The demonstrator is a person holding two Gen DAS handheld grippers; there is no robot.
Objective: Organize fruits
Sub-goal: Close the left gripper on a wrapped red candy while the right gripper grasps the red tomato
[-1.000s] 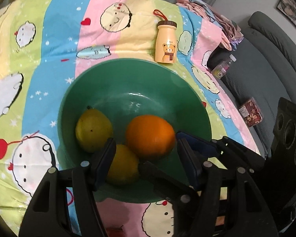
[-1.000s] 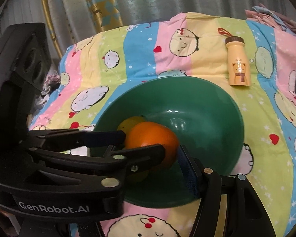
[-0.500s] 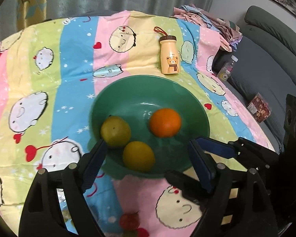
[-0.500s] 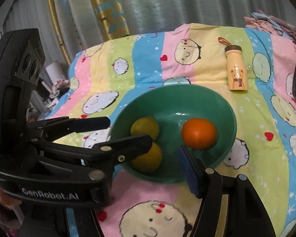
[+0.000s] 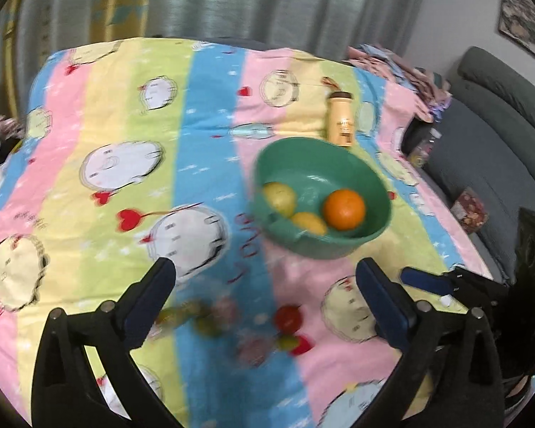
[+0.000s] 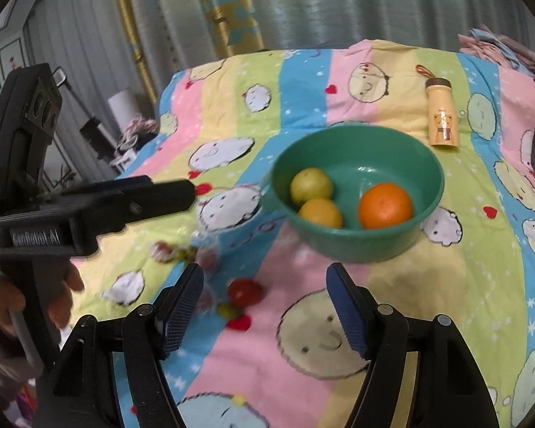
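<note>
Right wrist view: right gripper gaping, empty; left gripper too. Ahead, green bowl holds orange, two yellow fruits. Both pulled back since; orange released into bowl.

You had a striped cartoon-print blanket spread out, a bear-print bottle lying at its far right, grey curtains behind, sofa right.
</note>
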